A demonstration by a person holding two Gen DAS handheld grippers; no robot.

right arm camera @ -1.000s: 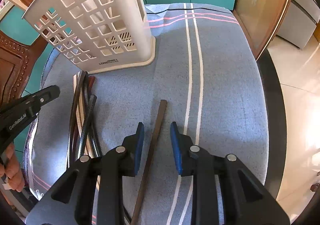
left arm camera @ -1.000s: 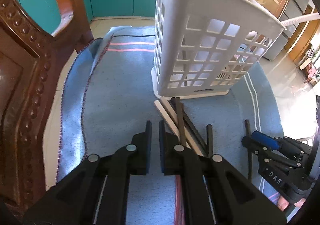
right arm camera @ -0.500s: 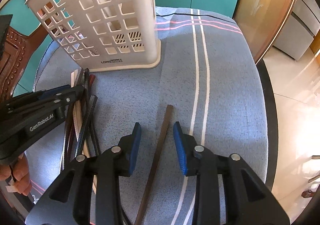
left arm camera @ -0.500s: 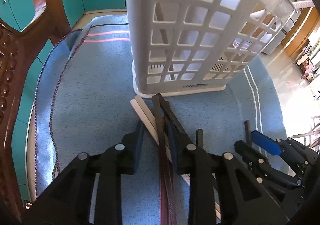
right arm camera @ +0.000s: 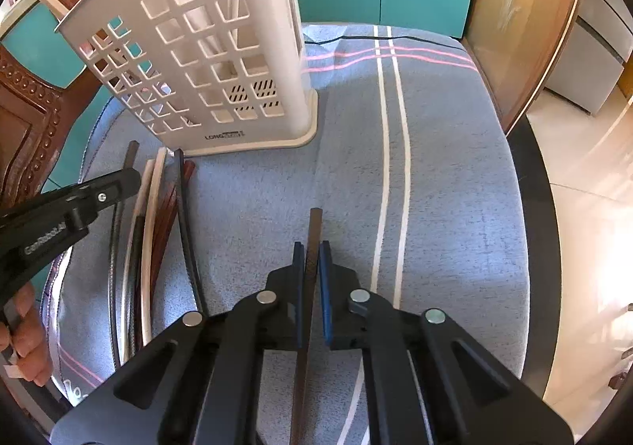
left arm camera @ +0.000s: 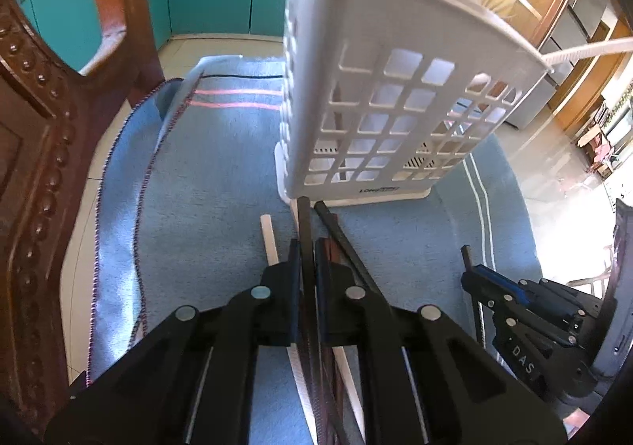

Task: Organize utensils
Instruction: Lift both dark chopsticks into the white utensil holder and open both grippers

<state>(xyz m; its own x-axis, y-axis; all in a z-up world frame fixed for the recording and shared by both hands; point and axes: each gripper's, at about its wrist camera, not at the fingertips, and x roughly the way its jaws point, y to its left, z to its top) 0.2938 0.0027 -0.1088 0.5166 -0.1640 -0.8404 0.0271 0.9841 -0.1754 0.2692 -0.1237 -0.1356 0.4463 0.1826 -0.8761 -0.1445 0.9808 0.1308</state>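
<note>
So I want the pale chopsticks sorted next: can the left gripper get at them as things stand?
Probably not right away: the left gripper is already shut on a dark chopstick. The pale chopsticks lie uncovered just beside it, so once freed the way looks clear.

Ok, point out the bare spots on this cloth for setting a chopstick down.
Free: the blue cloth right of the white basket, around its white stripes; also the cloth left of the basket. Crowded: the chopstick pile before the basket, beside the left gripper.

Bright sunny light from the right, glare on the shiny pale floor [right arm camera: 585, 207], bent dark edges, slightly blurry white plastic basket [left arm camera: 395, 89].
</note>
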